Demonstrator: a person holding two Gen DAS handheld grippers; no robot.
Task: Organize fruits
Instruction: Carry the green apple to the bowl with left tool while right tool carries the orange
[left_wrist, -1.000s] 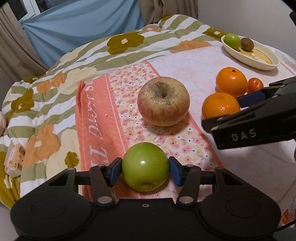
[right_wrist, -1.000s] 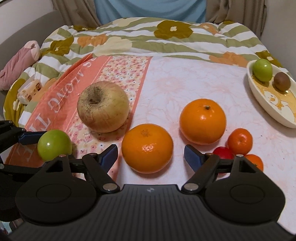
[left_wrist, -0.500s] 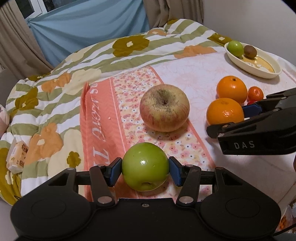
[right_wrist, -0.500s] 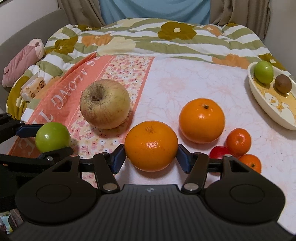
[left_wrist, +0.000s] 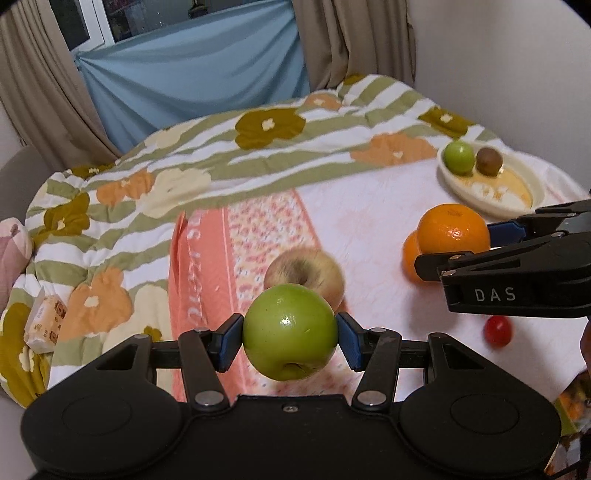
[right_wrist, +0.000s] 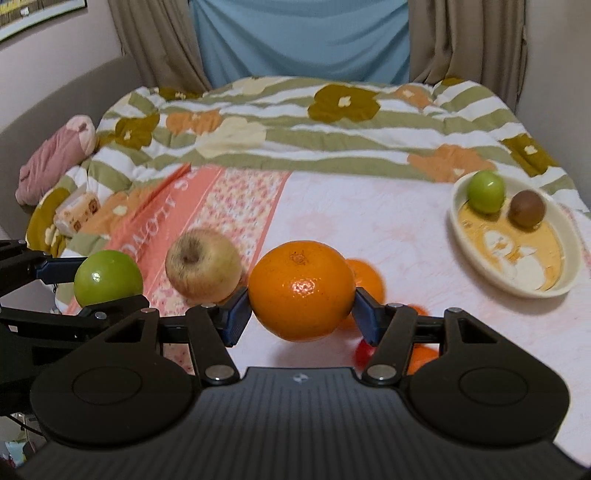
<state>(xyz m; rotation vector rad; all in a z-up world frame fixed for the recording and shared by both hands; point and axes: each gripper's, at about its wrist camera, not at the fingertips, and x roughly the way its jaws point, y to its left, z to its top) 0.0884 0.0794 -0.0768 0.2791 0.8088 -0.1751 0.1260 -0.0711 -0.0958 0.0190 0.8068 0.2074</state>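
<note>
Both fruits have risen off the cloth since a second ago. The left gripper (left_wrist: 290, 338) clasps a green apple (left_wrist: 290, 331); the right gripper (right_wrist: 301, 312), jaws just closed, clasps an orange (right_wrist: 301, 290). The dish (right_wrist: 565, 236) lies far right, nearer the right gripper.

- Left wrist view is taken close behind the left gripper (left_wrist: 290, 338), angled down across the bed (left_wrist: 369, 206).
- Right wrist view is taken likewise behind the right gripper (right_wrist: 301, 314).
- The dish (left_wrist: 524, 206) (right_wrist: 569, 236) is shared by both.
</note>
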